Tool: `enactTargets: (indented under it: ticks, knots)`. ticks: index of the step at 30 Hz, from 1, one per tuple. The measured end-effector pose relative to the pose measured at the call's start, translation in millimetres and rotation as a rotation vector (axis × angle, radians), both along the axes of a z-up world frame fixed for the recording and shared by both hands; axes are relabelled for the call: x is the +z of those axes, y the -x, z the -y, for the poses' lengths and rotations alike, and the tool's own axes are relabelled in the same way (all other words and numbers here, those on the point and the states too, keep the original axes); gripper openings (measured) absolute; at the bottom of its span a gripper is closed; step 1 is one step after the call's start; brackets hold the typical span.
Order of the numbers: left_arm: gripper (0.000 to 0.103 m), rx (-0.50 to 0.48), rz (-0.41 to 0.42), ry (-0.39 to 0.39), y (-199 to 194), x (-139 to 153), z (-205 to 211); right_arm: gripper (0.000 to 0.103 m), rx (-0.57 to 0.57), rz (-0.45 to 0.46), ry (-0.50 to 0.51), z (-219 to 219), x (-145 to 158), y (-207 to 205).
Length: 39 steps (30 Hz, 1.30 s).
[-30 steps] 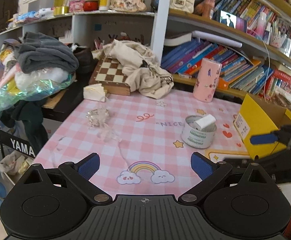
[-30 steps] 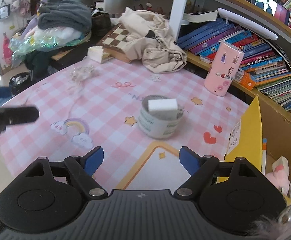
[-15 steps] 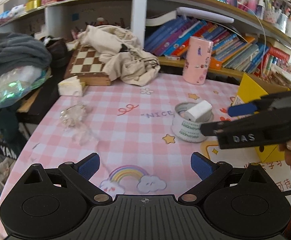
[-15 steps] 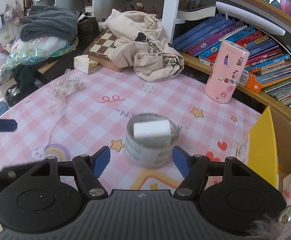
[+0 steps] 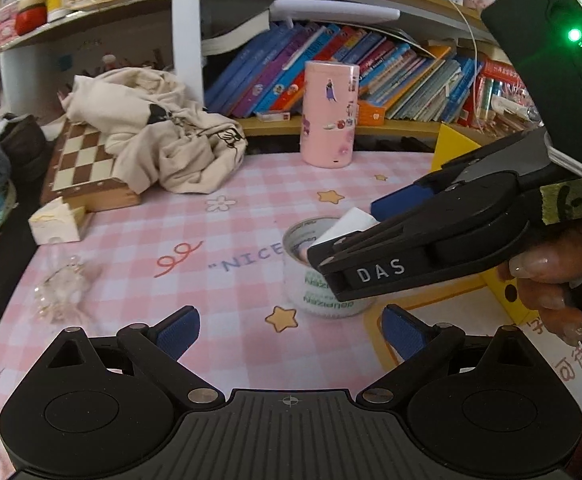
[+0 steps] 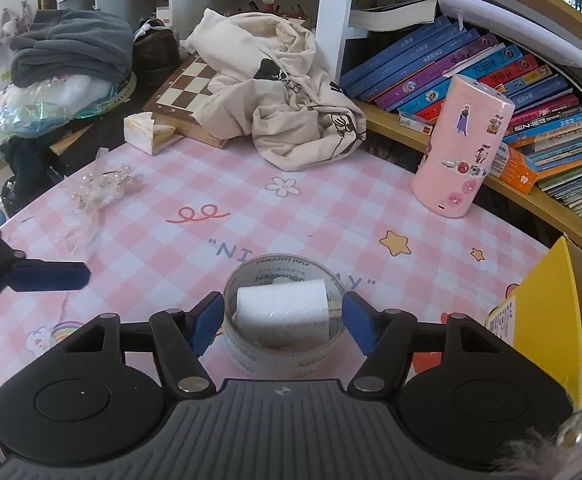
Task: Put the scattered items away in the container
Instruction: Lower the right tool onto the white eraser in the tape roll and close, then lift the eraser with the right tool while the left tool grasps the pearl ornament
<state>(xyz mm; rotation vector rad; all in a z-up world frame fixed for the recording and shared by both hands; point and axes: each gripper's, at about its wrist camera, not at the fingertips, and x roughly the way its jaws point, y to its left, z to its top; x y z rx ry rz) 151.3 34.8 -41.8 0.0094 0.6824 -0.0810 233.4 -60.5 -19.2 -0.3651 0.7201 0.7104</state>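
Progress: early stage is judged; no scattered item is seen being carried, and the tape roll (image 6: pixel 283 320) is still down on the tabletop (image 6: pixel 251 200), not yet lifted.

Container: a yellow cardboard box (image 6: pixel 547 312) is seen at the right edge of the tabletop, flap up; something fluffy shows at its corner, though whether it lies inside cannot be told.

Right gripper (image 6: pixel 283 322): jaws have just been closing and are now set at a middling width around the tape roll, one blue pad just beside each side of its wall. Firm contact cannot be confirmed; no squeeze or lift is visible.

Left gripper (image 5: pixel 287 330): spread wide, nothing between its pads, held low over the tabletop just short of the roll.

Tape roll, look: a squat ring of pale tape with green lettering printed around its wall, lying flat with its hole upward.

White block (image 6: pixel 283 306): a small white piece is seen resting tilted inside the ring, so both may travel together if the ring is gripped.

Left to do: the roll is to be gripped, lifted and carried right to the box; a clear crinkly bundle (image 6: pixel 99 192) and a pink cylinder (image 6: pixel 463 148) are also still out.

Obstruction: in the left wrist view the roll is half hidden by the right gripper.
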Motion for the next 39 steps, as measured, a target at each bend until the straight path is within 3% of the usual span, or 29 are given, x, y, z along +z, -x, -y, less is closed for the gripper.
enactTargets:
  ticks: [10, 14, 24, 30, 35, 39]
  knots:
    - [0.099, -0.013, -0.015, -0.013, -21, -8, 0, 0.06, 0.059, 0.03, 0.04, -7, -4, -4]
    - [0.099, -0.018, -0.018, -0.024, -22, -10, 0, 0.053, 0.066, 0.023, 0.034, -7, -3, -3]
    - [0.099, -0.031, -0.011, -0.034, -25, -10, 1, 0.052, 0.078, 0.039, 0.049, -7, -5, 2]
    - [0.101, -0.006, -0.034, -0.073, -25, -11, -21, 0.054, 0.084, 0.04, 0.051, -8, -5, 1]
    - [0.101, 0.038, -0.023, -0.083, -17, -6, -58, 0.054, 0.095, 0.044, 0.053, -8, -5, 2]
    - [0.101, 0.185, -0.025, -0.105, -20, -4, -95, 0.054, 0.1, 0.048, 0.055, -8, -5, 2]
